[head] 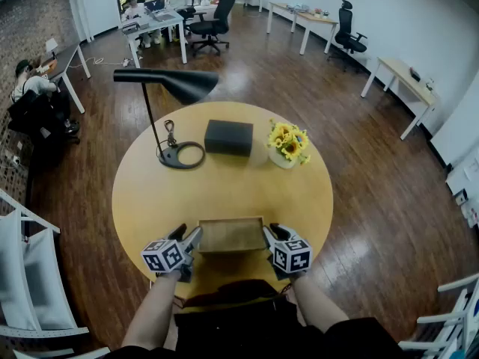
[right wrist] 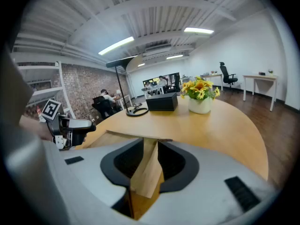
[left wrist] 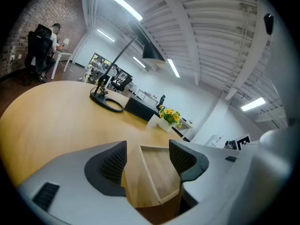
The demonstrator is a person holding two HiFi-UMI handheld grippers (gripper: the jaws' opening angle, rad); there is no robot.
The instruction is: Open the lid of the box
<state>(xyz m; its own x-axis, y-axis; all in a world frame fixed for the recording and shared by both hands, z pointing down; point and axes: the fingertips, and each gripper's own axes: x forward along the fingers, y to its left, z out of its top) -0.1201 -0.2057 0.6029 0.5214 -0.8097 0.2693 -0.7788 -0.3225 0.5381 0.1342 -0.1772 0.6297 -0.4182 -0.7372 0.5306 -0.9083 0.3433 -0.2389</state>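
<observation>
A shallow wooden box (head: 230,235) with a recessed lid lies at the near edge of the round table (head: 142,193). My left gripper (head: 188,235) is at its left end. In the left gripper view the box (left wrist: 157,172) fills the wide gap of that gripper (left wrist: 147,156), and both pads touch its sides. My right gripper (head: 271,234) is at the right end. In the right gripper view a thin wooden edge of the box (right wrist: 147,170) stands between the narrow-set pads of that gripper (right wrist: 151,158), which press on it.
A black desk lamp (head: 168,88), a black box (head: 229,137) and a pot of yellow flowers (head: 288,146) stand on the far half of the table. White chairs (head: 30,275) stand to the left. People sit at desks along the far wall.
</observation>
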